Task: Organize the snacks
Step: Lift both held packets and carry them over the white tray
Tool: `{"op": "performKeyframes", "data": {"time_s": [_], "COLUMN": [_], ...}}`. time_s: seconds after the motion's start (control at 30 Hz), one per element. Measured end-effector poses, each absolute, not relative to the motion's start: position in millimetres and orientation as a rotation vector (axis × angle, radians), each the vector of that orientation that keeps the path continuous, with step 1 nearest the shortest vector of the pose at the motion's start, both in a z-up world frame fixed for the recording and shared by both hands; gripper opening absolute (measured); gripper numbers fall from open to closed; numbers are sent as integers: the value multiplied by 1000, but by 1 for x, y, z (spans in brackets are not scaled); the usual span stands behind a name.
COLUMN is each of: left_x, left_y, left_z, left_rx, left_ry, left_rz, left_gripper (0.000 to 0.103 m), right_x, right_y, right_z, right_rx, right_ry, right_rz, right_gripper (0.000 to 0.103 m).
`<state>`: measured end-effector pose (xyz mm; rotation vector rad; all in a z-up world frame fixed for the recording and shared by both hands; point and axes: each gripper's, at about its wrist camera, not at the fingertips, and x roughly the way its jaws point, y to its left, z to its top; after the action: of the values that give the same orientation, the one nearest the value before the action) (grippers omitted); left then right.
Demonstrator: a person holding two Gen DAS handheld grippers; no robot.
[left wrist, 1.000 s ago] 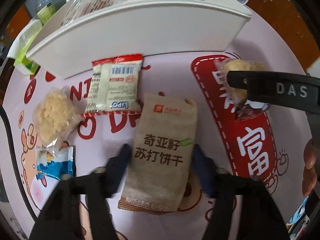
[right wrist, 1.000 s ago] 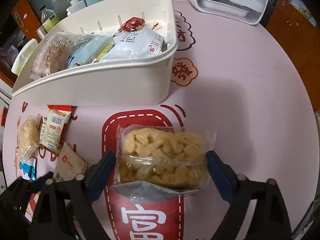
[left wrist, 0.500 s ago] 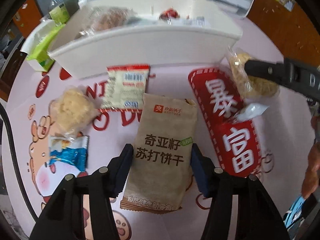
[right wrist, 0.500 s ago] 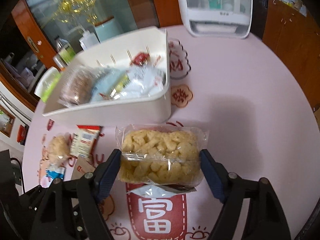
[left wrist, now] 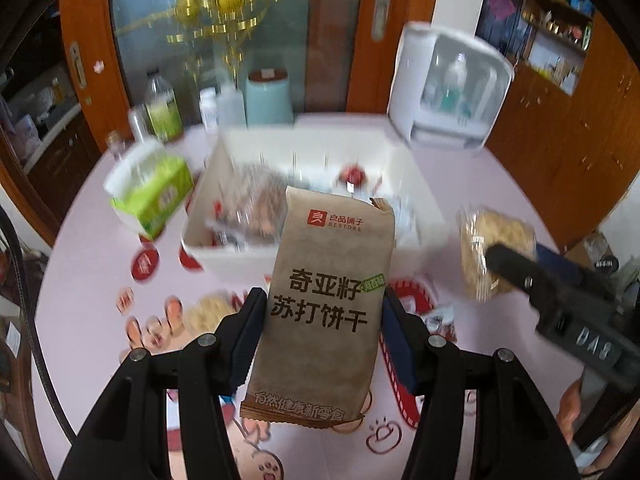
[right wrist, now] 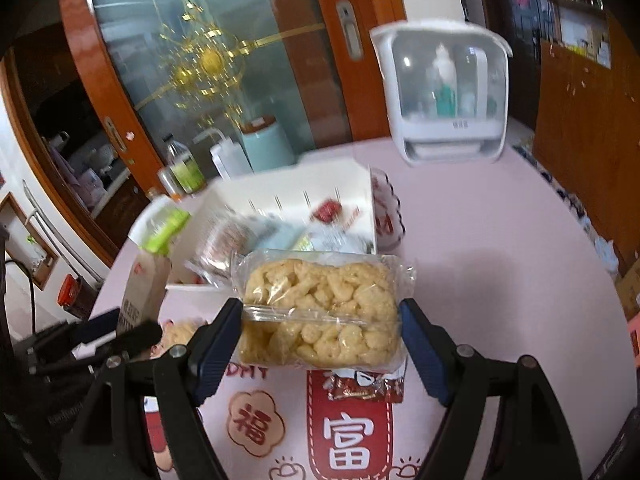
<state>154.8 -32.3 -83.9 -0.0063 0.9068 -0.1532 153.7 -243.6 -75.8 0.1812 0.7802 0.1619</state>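
At frame centre of our left view, the brown cracker packet (left wrist: pixel 328 304) sits clamped in our left gripper (left wrist: pixel 322 320). Our right gripper (right wrist: pixel 320 332) grips the clear puffed-snack bag (right wrist: pixel 320 308). Behind both stands the white bin (left wrist: pixel 400 160), flanked by a green tissue box (left wrist: pixel 156 196).

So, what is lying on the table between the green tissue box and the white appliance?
In the left wrist view, the white snack bin sits between the green tissue box and the white appliance.
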Motion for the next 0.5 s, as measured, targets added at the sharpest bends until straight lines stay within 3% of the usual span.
{"op": "performKeyframes", "data": {"time_s": [0.5], "left_x": [207], "left_y": [-20], "left_z": [7], "left_rx": [33], "left_ry": [689], "left_rz": [-107], "left_gripper": [56], "right_x": [183], "right_y": [-216], "right_z": [0], "right_rx": [179], "right_ry": [575], "right_rz": [192], "right_gripper": [79]}}
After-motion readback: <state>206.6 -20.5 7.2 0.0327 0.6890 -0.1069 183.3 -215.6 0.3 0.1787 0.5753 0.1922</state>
